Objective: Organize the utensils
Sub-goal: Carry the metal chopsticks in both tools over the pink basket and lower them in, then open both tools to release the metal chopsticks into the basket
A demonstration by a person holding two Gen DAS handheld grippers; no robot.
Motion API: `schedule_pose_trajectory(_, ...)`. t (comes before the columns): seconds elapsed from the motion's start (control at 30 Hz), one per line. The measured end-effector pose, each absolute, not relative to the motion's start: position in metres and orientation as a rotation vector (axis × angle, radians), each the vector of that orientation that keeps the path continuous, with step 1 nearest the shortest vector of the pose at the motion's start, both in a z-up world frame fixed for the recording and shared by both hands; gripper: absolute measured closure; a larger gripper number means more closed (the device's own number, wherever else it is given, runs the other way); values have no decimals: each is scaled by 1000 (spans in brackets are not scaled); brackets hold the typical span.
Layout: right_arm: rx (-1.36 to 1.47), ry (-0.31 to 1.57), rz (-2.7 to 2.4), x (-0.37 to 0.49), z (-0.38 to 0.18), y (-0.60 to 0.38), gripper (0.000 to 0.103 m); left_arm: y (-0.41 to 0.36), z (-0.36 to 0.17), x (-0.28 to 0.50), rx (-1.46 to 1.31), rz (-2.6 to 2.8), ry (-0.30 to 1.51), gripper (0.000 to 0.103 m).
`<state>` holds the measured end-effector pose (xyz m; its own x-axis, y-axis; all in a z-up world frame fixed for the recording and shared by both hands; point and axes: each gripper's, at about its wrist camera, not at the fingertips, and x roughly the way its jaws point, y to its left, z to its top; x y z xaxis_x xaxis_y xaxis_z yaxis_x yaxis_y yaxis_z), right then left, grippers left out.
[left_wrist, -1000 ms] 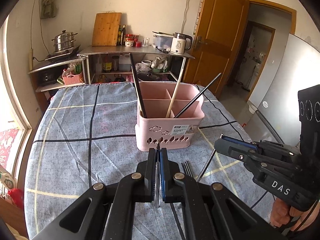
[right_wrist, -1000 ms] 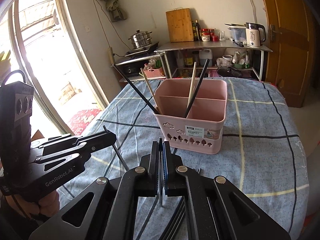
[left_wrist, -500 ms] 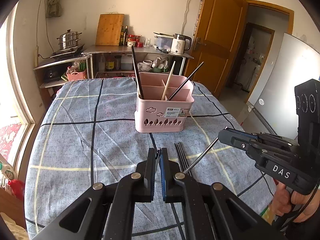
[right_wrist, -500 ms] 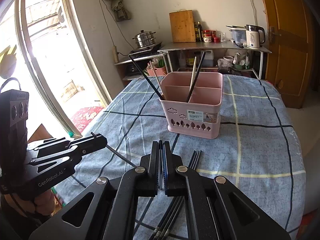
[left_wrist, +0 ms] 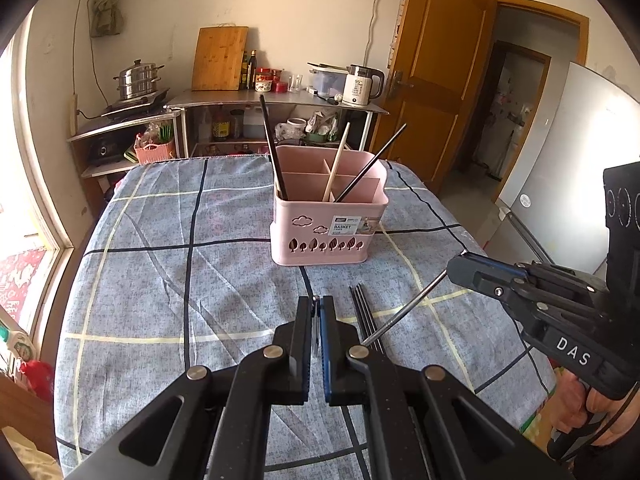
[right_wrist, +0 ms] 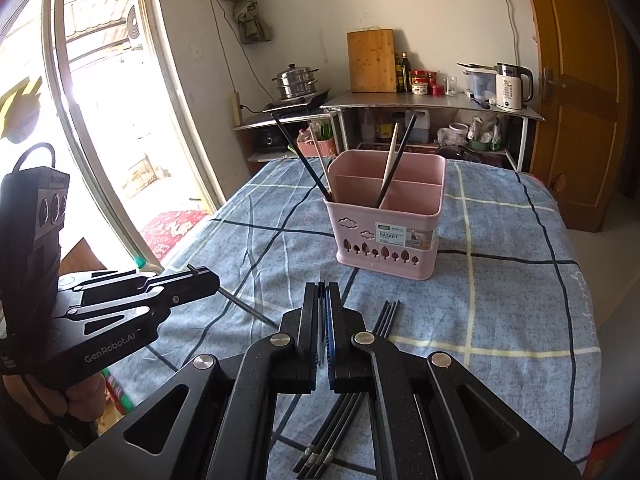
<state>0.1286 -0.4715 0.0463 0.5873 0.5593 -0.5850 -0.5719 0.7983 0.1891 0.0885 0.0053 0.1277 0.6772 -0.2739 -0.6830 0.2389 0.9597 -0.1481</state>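
Observation:
A pink utensil basket (left_wrist: pixel 328 220) (right_wrist: pixel 386 236) stands mid-table with black and pale chopsticks leaning in its compartments. Three dark chopsticks (left_wrist: pixel 364 314) (right_wrist: pixel 386 316) lie side by side on the checked cloth in front of it. My left gripper (left_wrist: pixel 316 300) (right_wrist: pixel 212 282) is shut on a thin metal chopstick (right_wrist: pixel 248 308) that slants down toward the cloth. To its right, my right gripper (left_wrist: pixel 460 266) (right_wrist: pixel 323 286) is shut on another thin metal chopstick (left_wrist: pixel 404 314), whose lower end points toward the dark ones. Both grippers hover short of the basket.
The blue-grey checked tablecloth (left_wrist: pixel 160 260) covers the table, whose edges fall away left and right. Behind it stands a metal shelf (left_wrist: pixel 280 98) with a kettle, jars, a cutting board and a steamer pot. A wooden door (left_wrist: pixel 436 80) is at the back right.
Both grippers have drawn back from the basket, which now looks smaller and farther. The dark chopsticks on the cloth have come into fuller view. Both grips stay shut.

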Motion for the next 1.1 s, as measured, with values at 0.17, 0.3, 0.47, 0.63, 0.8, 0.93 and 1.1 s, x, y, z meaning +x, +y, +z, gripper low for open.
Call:
schedule_pose_trajectory(0.17,-12,651,650,139,53,-473,100,4,142,100,-42,-295,748,100)
schedule_pose_trajectory(0.3,-5,623,644,149,63,-471,100,2,158,115,-40,-299,725,100)
schedule_pose_trajectory(0.47,5,569,632,164,84,-468,100,2,178,137,-40,-296,696,100)
schedule_pose_trajectory(0.63,13,506,612,180,111,-467,100,4,202,160,-57,-294,660,100)
schedule_pose_trajectory(0.8,28,462,597,195,131,-464,100,1,223,180,-48,-292,618,100)
schedule_pose_trajectory(0.93,37,444,594,207,139,-460,100,-3,230,197,-43,-299,600,100)
schedule_pose_trajectory(1.1,33,456,586,223,131,-450,100,-7,215,218,-43,-305,623,100)
